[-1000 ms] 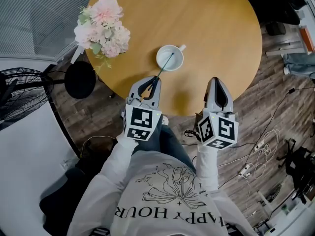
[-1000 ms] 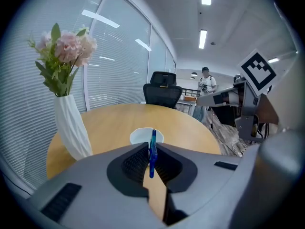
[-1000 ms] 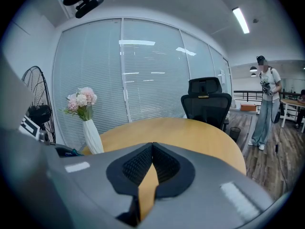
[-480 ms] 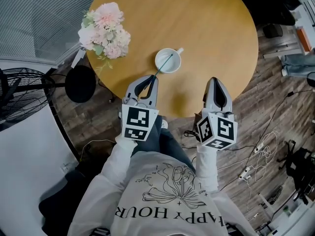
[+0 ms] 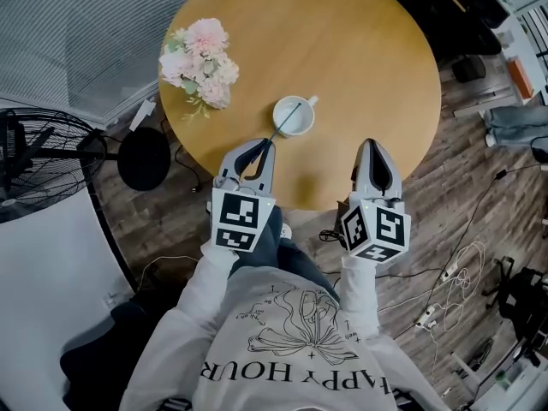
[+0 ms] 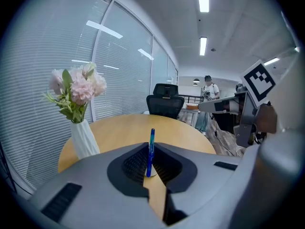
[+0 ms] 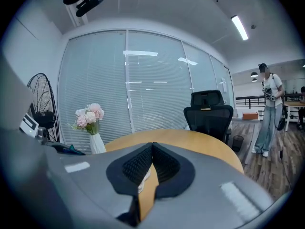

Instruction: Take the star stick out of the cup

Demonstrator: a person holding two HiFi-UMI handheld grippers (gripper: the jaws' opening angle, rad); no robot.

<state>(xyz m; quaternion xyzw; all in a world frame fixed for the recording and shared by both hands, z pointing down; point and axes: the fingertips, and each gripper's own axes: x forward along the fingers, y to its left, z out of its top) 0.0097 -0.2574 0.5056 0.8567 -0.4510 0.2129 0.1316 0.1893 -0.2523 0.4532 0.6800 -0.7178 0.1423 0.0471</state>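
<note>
1. Star stick [image 5: 283, 122] slants from the white cup [image 5: 277, 120] back toward the person. Its far end lies over the cup's mouth, so I judge it not yet lifted clear. Which end carries the star cannot be made out.
2. The left gripper [image 5: 268, 144] has the stick's near end. In the left gripper view its ribbed pads are pressed together on the thin blue shaft [image 6: 151, 149], which stands upright between them. A rod this slim needs that tight pinch, or it would swivel.
3. The cup stands on the round table [image 5: 342, 50] near the person's edge, and nothing steadies it. A sideways pull could likely drag or tip it, so drawing along the stick's own line looks safest.
4. The right gripper [image 5: 375, 146] hovers over the table's near edge, apart from the cup. Its jaws are together with nothing between them (probably just parked out of the way).
5. The flowers [image 5: 201, 58] stand well off to the left, clear of the path.
</note>
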